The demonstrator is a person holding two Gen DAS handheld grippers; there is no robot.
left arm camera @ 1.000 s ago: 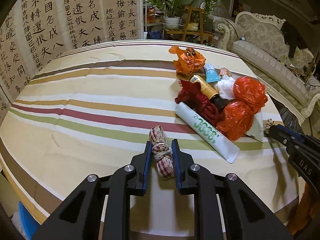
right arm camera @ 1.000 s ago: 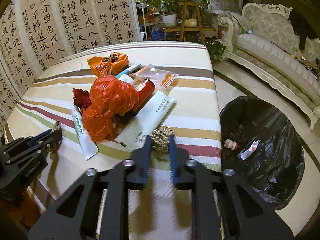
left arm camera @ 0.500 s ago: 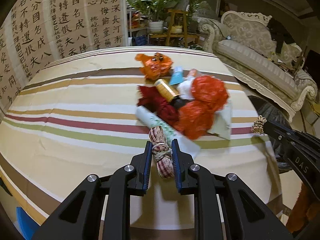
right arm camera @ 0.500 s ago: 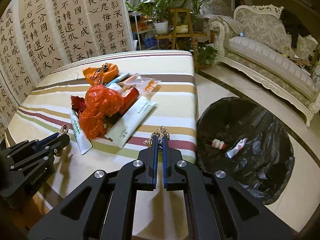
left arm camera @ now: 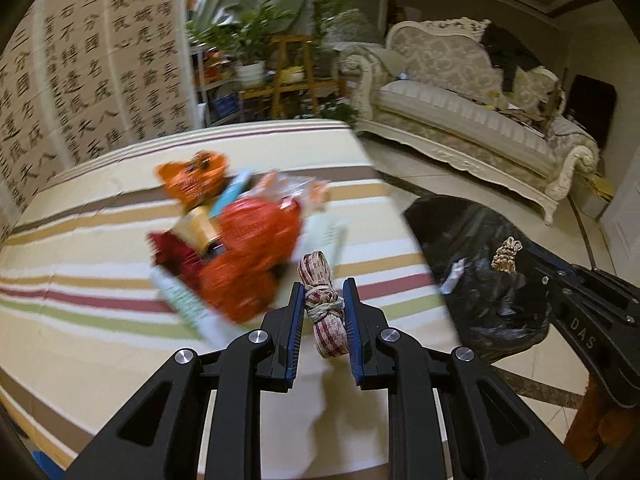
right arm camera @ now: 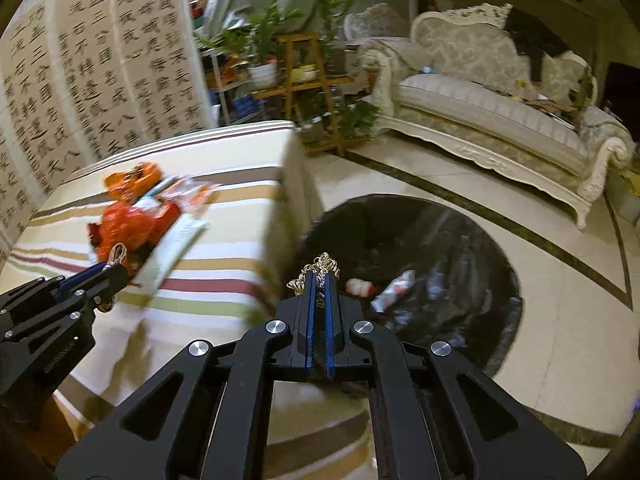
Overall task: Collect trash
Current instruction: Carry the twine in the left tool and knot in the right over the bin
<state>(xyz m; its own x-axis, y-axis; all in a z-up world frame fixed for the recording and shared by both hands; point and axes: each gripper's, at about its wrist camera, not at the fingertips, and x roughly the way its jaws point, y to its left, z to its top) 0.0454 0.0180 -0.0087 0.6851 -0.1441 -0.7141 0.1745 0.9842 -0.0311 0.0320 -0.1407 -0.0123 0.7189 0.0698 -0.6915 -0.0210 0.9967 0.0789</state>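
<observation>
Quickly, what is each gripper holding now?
Left gripper: shut on the red-striped rope bundle.
Right gripper: shut on the tan rope knot.

In front of me is the desk (left arm camera: 100,240), covered with a cloth in cream, tan, dark red and green stripes. Near its right end lies one heap of trash, the pieces touching: an orange wrapper (left arm camera: 192,178) at the far side, a crumpled red plastic bag (left arm camera: 256,236) in the middle, a gold tube (left arm camera: 202,228) beside it, a white tube (left arm camera: 180,300) at the near side, and a pale flat packet (right arm camera: 176,248). Just beside the desk, on the shiny tiled floor (right arm camera: 560,320), stands an open black trash bag (right arm camera: 440,240) with a few small pieces inside.
</observation>
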